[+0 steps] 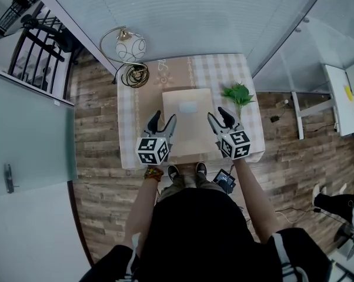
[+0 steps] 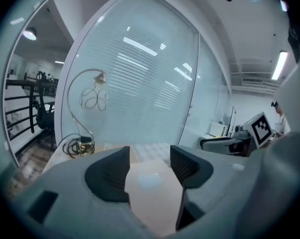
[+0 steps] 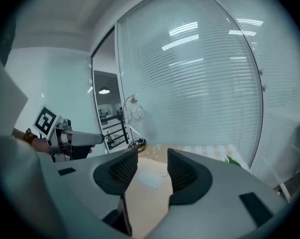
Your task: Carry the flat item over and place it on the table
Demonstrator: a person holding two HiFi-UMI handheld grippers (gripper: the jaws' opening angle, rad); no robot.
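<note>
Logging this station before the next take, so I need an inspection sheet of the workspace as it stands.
Surface: small table with a beige-and-white checked cloth, set against the glass.
Job's things: flat tan cardboard parcel with a pale label, lying flat on the table.
Clutter: white globe lamp with a curled wire stem at the far left corner; green leafy sprig on the right.
Grippers: left gripper and right gripper at the parcel's left and right edges, jaws apart, holding nothing.
Cables: dark coiled cord beside the lamp.
Surroundings: wood-plank floor; glass wall with blinds.
</note>
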